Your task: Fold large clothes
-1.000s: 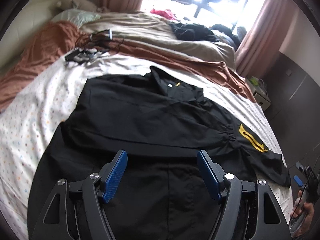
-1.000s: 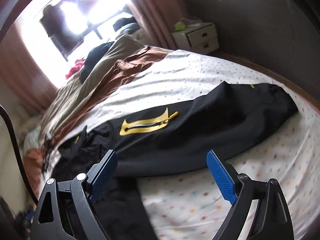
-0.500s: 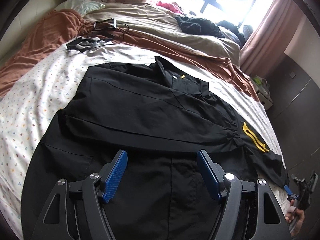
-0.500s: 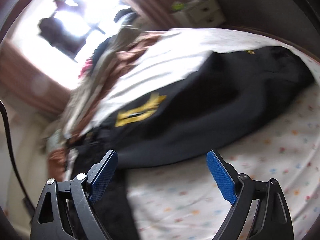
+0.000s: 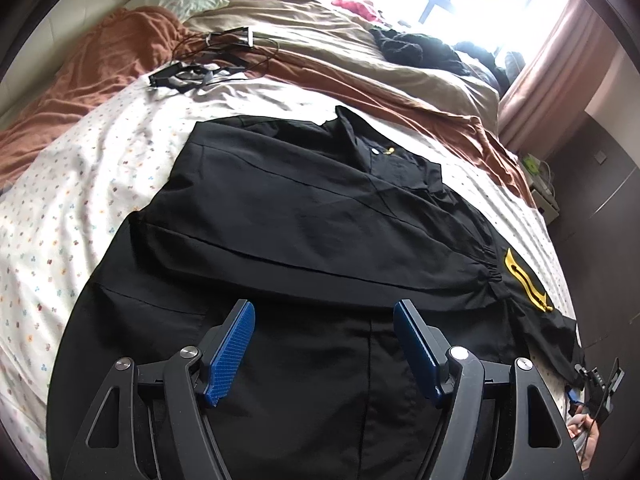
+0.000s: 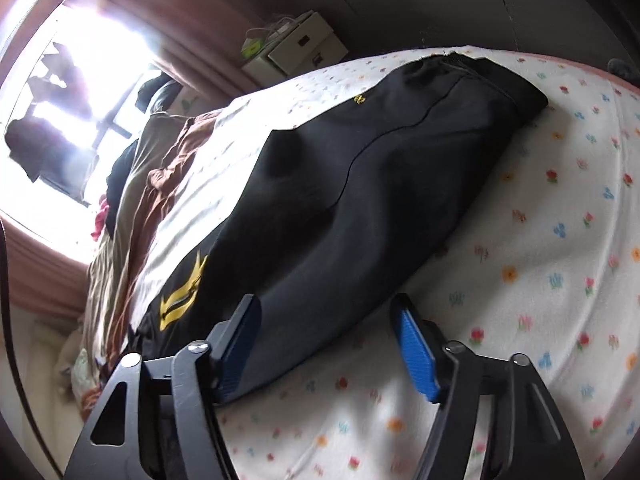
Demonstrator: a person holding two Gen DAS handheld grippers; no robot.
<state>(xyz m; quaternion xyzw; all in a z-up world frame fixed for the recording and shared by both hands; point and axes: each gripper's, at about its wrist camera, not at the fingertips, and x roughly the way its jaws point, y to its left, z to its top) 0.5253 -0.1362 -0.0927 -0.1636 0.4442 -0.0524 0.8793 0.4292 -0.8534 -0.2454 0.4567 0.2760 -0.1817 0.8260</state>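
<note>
A black jacket lies spread on the flower-print sheet, one sleeve folded across its body. My left gripper hovers open over the jacket's lower part, nothing between its fingers. The other sleeve, with a yellow-trimmed zip, stretches out to the right over the sheet. My right gripper is low over this sleeve and its jaws are closing. The sleeve's near edge lies between them, and the pads do not press it. The right gripper, held in a hand, also shows by the cuff in the left wrist view.
Brown and beige blankets are bunched at the bed's far side, with cables and a black frame on them. Dark clothes are piled near the window. A white drawer unit stands by the curtain and dark wall.
My right gripper has dropped close to the sleeve and rolled, and its jaws have narrowed. The left gripper has sunk slightly toward the jacket, jaws unchanged.
</note>
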